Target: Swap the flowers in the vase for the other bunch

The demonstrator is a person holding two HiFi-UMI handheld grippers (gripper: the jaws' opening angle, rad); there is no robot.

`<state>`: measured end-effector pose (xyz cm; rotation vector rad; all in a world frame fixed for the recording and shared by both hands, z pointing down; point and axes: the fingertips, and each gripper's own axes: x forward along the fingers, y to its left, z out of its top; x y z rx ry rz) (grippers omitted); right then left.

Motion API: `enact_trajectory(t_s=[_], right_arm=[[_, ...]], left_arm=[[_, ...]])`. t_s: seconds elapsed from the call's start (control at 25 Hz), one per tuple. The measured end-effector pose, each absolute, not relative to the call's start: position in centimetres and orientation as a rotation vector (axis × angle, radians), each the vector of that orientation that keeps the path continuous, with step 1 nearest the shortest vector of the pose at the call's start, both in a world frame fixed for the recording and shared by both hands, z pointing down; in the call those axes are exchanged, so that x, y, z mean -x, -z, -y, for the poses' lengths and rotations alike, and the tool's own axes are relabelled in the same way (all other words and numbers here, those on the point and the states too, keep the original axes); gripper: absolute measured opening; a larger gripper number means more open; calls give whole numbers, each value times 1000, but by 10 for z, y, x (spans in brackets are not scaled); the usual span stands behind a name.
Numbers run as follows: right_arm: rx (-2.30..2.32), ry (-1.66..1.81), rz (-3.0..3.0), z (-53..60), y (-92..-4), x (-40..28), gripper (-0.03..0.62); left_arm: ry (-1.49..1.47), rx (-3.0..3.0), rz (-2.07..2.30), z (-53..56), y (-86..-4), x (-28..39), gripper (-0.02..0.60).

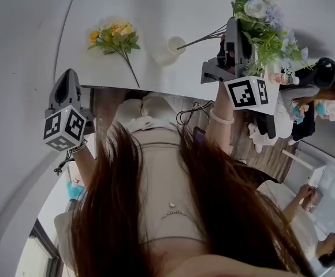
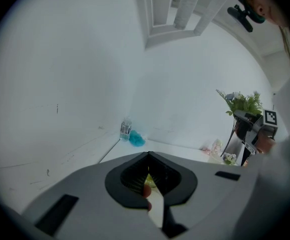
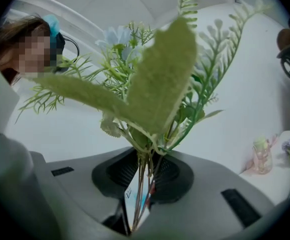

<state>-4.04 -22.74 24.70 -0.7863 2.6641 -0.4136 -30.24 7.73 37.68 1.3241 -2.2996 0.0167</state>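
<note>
A bunch of blue and white flowers (image 1: 261, 17) with green fern leaves (image 3: 161, 82) hangs above the white table (image 1: 34, 33). My right gripper (image 1: 235, 26) is shut on its thin stems (image 3: 144, 184). The bare stem ends (image 1: 205, 38) point left and reach the rim of the white vase (image 1: 168, 51). A yellow bunch (image 1: 115, 36) lies flat on the table left of the vase. My left gripper (image 1: 70, 77) hovers over the table's near edge, left of the yellow bunch. It (image 2: 148, 173) is shut with nothing held.
A small bottle (image 2: 126, 128) and a teal object (image 2: 137, 139) sit at the table's far corner. A little pink vase (image 3: 261, 158) stands on a white surface at the right. Seated people (image 1: 323, 100) are off the table's right side.
</note>
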Motion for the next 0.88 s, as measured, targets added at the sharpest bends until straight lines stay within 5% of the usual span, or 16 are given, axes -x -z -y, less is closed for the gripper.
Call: enact_trajectory(t_s=[0.88], right_arm=[[764,337,-2809,209,-300,75,84]], left_arm=[[-55,-1299,2291,-79,-375,293,3]])
